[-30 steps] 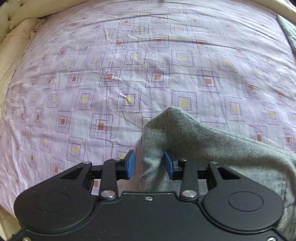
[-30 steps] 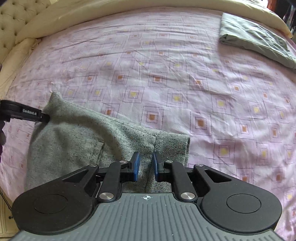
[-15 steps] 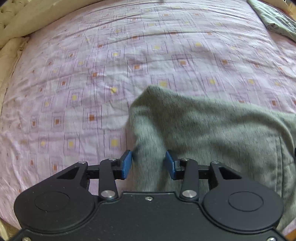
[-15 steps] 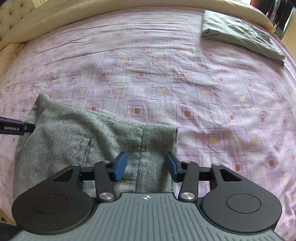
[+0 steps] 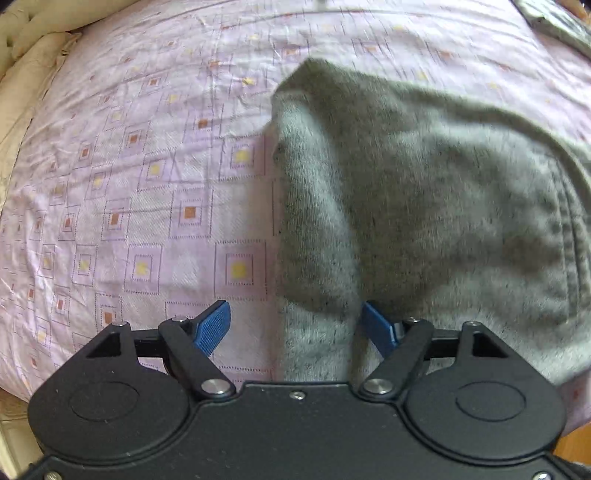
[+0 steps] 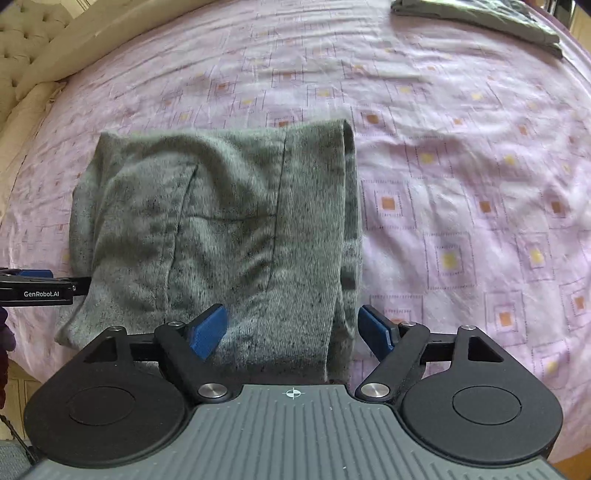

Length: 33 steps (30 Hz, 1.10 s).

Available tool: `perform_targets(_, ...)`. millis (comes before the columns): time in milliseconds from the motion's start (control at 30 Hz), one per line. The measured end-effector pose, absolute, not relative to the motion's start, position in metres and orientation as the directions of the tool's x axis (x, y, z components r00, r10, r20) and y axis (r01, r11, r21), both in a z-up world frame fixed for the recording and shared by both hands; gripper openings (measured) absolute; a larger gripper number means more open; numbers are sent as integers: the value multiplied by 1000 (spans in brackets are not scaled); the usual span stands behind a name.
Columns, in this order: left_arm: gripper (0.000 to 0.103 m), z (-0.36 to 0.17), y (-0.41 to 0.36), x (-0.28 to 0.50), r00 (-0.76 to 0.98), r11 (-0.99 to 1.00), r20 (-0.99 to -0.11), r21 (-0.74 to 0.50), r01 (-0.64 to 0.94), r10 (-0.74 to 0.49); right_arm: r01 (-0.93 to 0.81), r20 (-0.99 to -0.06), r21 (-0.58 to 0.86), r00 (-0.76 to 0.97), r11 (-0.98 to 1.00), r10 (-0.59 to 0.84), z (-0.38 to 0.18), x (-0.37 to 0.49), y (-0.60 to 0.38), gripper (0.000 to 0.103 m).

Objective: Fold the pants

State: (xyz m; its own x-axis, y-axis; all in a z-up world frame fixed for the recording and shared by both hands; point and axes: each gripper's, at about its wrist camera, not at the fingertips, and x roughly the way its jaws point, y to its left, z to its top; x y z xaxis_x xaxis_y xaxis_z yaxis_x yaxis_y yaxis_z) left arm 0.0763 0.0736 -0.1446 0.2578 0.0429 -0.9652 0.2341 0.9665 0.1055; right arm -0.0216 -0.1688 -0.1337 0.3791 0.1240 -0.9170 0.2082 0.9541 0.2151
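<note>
The grey pants (image 6: 221,221) lie folded in a compact stack on the purple patterned bedsheet (image 6: 461,184), near its front edge. My right gripper (image 6: 293,330) is open, its blue pads on either side of the stack's right front part. My left gripper (image 5: 295,328) is open around the stack's left edge (image 5: 317,258); its side also shows at the left of the right wrist view (image 6: 40,288). Neither gripper pinches the cloth.
A second folded grey-green garment (image 6: 480,18) lies at the far right of the bed. Cream bedding (image 5: 33,55) and a tufted headboard (image 6: 26,37) border the left. The bed's front edge is just below both grippers.
Both grippers opened wide and let go of the pants. The pants now lie flat as a folded stack, and both cameras sit lower and closer to it.
</note>
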Motion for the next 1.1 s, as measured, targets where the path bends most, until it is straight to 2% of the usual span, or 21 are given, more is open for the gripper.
perform_targets(133, 79, -135, 77, 84, 303, 978, -953, 85, 189, 25, 242, -877, 286, 456, 927, 152, -122, -11, -191, 77)
perform_targets(233, 80, -146, 77, 94, 271, 983, -962, 69, 172, 20, 293, -873, 340, 452, 893, 184, -135, 0, -211, 77)
perform_targets(333, 87, -164, 75, 99, 233, 982, -972, 64, 177, 21, 340, -882, 397, 399, 852, 252, -160, 10, -226, 77)
perform_targets(367, 97, -167, 76, 100, 242, 983, -970, 79, 167, 37, 345, -876, 418, 397, 840, 273, -166, 11, -229, 79)
perform_targets(400, 103, -170, 78, 101, 246, 983, -968, 89, 158, 48, 340, -869, 435, 403, 834, 289, -169, 11, -230, 84)
perform_targets(567, 103, -179, 104, 108, 207, 994, -976, -48, 101, -69, 251, -868, 429, 380, 868, 319, -170, 21, -217, 102)
perform_targets(733, 103, -179, 104, 106, 213, 996, -975, -56, 72, -70, 273, -888, 388, 367, 880, 278, -169, 27, -209, 103)
perform_targets(767, 99, -178, 105, 105, 215, 996, -973, -74, 50, -83, 283, -887, 392, 369, 876, 278, -169, 27, -210, 103)
perform_targets(800, 93, -177, 106, 102, 218, 995, -971, -99, 26, -102, 282, -882, 403, 375, 871, 287, -168, 28, -210, 93)
perform_targets(833, 87, -174, 108, 100, 229, 993, -967, -115, 12, -114, 276, -874, 415, 386, 867, 296, -165, 28, -210, 64)
perform_targets(867, 64, -169, 108, 96, 243, 989, -959, -146, 19, -146, 270, -861, 444, 391, 854, 324, -162, 28, -212, 49)
perform_targets(900, 27, -164, 107, 93, 250, 982, -950, -185, 35, -188, 276, -850, 476, 390, 835, 355, -159, 27, -214, 36)
perform_targets(933, 13, -160, 107, 91, 239, 973, -944, -226, 41, -229, 281, -843, 488, 399, 827, 362, -154, 26, -215, 30)
perform_targets(1100, 12, -132, 97, 80, 295, 978, -933, -187, 91, -206, 248, -834, 473, 436, 846, 338, -120, 17, -204, 26)
